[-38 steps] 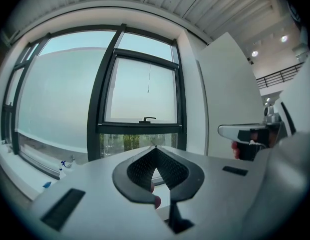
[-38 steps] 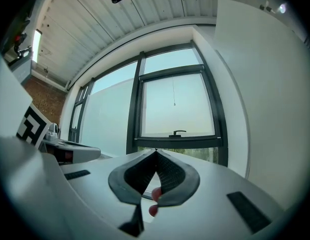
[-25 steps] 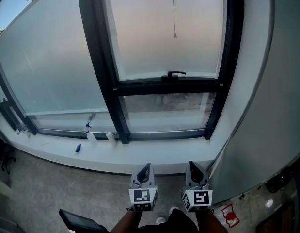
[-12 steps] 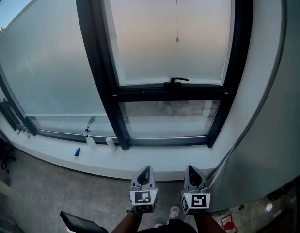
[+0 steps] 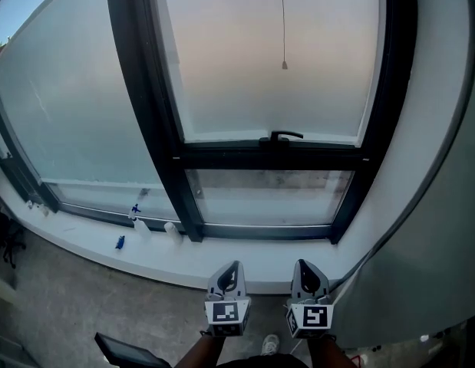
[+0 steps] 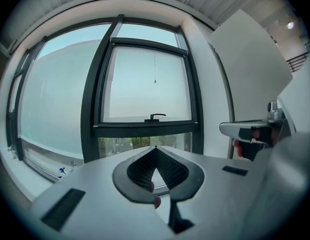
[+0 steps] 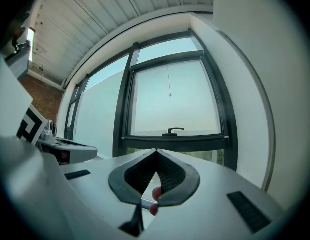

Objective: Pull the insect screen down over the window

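Observation:
A black-framed window [image 5: 176, 159] fills the head view, with a thin pull cord [image 5: 282, 21] hanging down its upper pane and ending in a small weight [image 5: 284, 65]. No screen shows over the glass. A black handle [image 5: 281, 136] sits on the crossbar below. My left gripper [image 5: 230, 271] and right gripper [image 5: 308, 268] are side by side at the bottom, both shut and empty, pointing at the window and well short of it. In the left gripper view the cord [image 6: 155, 66] and handle [image 6: 155, 117] lie straight beyond the shut left gripper [image 6: 155, 147]. The right gripper [image 7: 156, 150] is shut too, and its view shows the cord [image 7: 169, 81] above the handle [image 7: 175, 131].
A white sill [image 5: 222, 261] runs below the window, with two small bottles [image 5: 142, 228] and a blue item [image 5: 120, 242] at its left. A grey wall [image 5: 444, 228] closes in on the right. A dark object [image 5: 122, 351] lies on the floor at the bottom left.
Both grippers have moved forward toward the window, which now looks larger and nearer. The jaws stay shut.

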### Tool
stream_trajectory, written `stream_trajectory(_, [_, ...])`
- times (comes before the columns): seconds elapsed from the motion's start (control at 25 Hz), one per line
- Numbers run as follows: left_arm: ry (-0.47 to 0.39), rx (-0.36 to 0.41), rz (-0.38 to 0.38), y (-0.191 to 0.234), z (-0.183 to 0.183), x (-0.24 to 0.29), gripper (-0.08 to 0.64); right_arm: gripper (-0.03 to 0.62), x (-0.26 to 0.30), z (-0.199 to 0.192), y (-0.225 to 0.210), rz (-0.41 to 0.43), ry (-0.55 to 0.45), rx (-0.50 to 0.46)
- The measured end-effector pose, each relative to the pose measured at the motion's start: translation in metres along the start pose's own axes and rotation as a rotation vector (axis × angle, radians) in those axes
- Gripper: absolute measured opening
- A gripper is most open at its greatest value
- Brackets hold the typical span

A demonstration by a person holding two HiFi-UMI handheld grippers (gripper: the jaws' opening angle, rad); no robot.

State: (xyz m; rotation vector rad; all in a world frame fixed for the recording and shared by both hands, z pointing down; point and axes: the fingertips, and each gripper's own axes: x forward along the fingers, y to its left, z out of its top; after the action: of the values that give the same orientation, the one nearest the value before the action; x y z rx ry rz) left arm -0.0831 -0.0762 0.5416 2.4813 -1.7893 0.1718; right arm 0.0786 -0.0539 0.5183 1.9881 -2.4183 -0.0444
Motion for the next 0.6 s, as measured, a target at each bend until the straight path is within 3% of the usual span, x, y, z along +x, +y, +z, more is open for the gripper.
stream_trajectory(0.24, [0.004, 0.009, 0.024, -0.007, 0.006, 0.033, -0.002, 0.003, 0.034, 0.0, -0.029, 0.042, -0.008, 0.112])
stream_trajectory(0.6, [0.012, 0.004, 0.087, -0.01, 0.009, 0.066, -0.002, 0.003, 0.069, -0.008, -0.056, 0.082, 0.006, 0.116])
